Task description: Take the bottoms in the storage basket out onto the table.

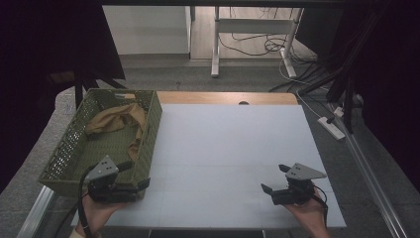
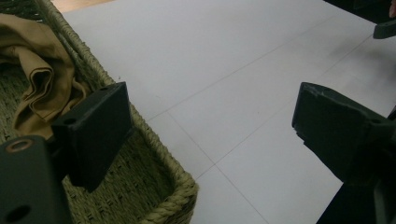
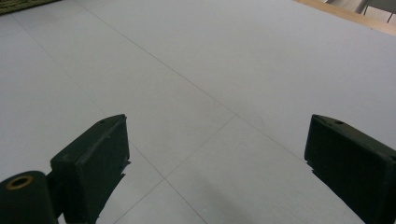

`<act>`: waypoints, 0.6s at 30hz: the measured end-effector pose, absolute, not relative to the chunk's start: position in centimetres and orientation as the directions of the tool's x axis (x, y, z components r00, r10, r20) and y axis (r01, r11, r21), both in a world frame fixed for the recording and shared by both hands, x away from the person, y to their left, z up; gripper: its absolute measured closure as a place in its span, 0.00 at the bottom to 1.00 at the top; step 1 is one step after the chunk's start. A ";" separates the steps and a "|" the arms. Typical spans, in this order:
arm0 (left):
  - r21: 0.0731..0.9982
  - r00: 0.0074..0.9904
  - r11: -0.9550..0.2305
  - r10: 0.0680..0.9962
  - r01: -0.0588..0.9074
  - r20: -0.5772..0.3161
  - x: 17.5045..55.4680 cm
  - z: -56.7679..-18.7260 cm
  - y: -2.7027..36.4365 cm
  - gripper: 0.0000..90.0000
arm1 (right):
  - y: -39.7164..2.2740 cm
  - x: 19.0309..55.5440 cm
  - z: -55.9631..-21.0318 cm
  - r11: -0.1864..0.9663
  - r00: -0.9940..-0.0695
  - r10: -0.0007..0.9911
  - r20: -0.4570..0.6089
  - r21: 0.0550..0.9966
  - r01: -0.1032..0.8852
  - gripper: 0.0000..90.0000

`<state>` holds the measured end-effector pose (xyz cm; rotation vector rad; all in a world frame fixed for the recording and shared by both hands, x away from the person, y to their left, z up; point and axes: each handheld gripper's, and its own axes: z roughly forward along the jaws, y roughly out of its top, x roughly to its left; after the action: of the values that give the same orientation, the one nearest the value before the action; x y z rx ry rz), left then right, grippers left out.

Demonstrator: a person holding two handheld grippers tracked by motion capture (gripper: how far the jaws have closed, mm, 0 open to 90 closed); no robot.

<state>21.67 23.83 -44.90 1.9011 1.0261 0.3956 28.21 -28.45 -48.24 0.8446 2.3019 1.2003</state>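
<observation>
Tan cloth (image 1: pixel 119 123) lies crumpled in far part of green basket (image 1: pixel 64 148), ahead & slightly left of left gripper (image 1: pixel 130 174) (jaws wide, straddling basket's near corner). Right gripper (image 1: pixel 275 178), also wide, sits well apart over bare table (image 1: pixel 223 148).

Dim, murky pictures with black corners; near jaws look soft, perhaps out of focus.

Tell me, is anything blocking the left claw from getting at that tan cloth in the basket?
Only the basket's own woven wall. The left claw is open at the near right corner, straddling the rim, one jaw over the inside. The tan cloth lies farther back inside, with nothing visible on top of it.
</observation>
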 end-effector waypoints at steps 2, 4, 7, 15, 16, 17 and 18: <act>0.837 0.600 -0.229 0.787 0.497 -0.141 21.7 -44.7 23.9 0.13 | -28.4 28.2 -48.2 0.446 -0.732 0.677 -0.076 0.834 0.325 0.07; 0.839 0.599 -0.221 0.787 0.497 -0.147 21.7 -44.5 24.0 0.13 | -28.4 28.1 -48.3 0.452 -0.730 0.679 -0.082 0.830 0.327 0.07; 0.839 0.598 -0.224 0.789 0.497 -0.143 22.0 -44.0 23.8 0.13 | -28.5 28.2 -48.4 0.448 -0.729 0.681 -0.075 0.830 0.333 0.07; 0.839 0.584 -0.205 0.796 0.504 -0.157 22.6 -43.3 23.4 0.13 | -28.2 28.5 -48.5 0.456 -0.738 0.670 -0.079 0.828 0.326 0.07; 0.838 0.583 -0.205 0.797 0.505 -0.156 22.7 -43.3 23.4 0.13 | -28.1 28.5 -48.6 0.458 -0.741 0.667 -0.078 0.827 0.326 0.07; 0.838 0.582 -0.203 0.798 0.506 -0.158 22.7 -43.3 23.4 0.13 | -28.1 28.5 -48.6 0.458 -0.741 0.667 -0.075 0.826 0.328 0.07; 0.838 0.582 -0.201 0.798 0.507 -0.160 22.8 -43.2 23.5 0.14 | -28.2 28.5 -48.6 0.453 -0.739 0.670 -0.071 0.828 0.331 0.07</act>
<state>22.78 23.46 -43.25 1.8654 1.0558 0.3855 28.47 -28.17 -48.56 0.8450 2.3189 1.1941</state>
